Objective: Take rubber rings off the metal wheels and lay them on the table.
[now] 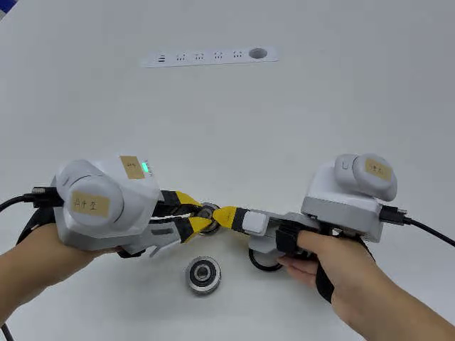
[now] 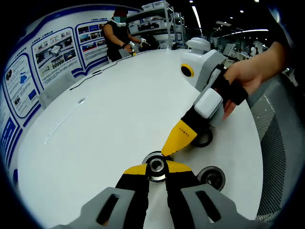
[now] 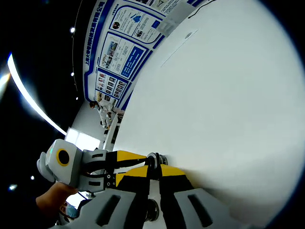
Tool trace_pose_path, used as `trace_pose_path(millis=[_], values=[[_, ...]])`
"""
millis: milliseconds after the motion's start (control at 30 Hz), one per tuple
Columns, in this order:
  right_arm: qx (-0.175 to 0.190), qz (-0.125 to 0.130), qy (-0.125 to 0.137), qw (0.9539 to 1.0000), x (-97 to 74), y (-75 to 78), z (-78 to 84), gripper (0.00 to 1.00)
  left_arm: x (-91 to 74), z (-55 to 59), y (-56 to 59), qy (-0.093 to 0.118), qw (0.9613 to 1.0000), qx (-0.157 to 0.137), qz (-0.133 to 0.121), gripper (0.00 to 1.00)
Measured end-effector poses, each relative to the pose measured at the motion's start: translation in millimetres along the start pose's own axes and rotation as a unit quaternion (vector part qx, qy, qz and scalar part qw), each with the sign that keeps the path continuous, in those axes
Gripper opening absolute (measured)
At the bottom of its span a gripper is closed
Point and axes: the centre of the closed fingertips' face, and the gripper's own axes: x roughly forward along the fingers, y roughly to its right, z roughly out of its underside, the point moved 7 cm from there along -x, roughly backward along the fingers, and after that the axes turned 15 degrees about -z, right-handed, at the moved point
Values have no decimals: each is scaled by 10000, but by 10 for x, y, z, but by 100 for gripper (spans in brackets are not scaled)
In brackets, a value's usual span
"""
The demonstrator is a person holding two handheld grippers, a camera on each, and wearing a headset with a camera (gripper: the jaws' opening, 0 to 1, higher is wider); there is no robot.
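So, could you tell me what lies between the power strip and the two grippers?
In the head view, that stretch of the white table is bare.

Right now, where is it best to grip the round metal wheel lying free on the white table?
Probably across its outer rim, from above: the round metal wheel lies flat, hub upward, with bare white table around it.
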Motion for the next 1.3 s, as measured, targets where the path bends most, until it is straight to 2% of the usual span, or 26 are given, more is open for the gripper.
trace_pose_path(millis=[133, 600, 833, 1167, 1300], values=[[-36, 71, -53, 10000, -2, 16, -6, 4, 1, 2, -2, -2, 10000, 6, 1, 13], [-33, 145, -66, 9999, 1, -4, -17, 2, 9, 16, -20, -3, 10000, 28, 4, 13], [-354, 277, -39, 9990, 7, -49, 2, 1, 12, 13, -21, -54, 10000, 54, 9, 13], [-532, 218, -4, 9983, 22, -66, 6, 0, 15, 11, -22, -63, 9999, 77, 12, 13], [-668, 252, -70, 9974, 37, -84, 0, 0, 17, 9, -19, -64, 10000, 73, 8, 13]])
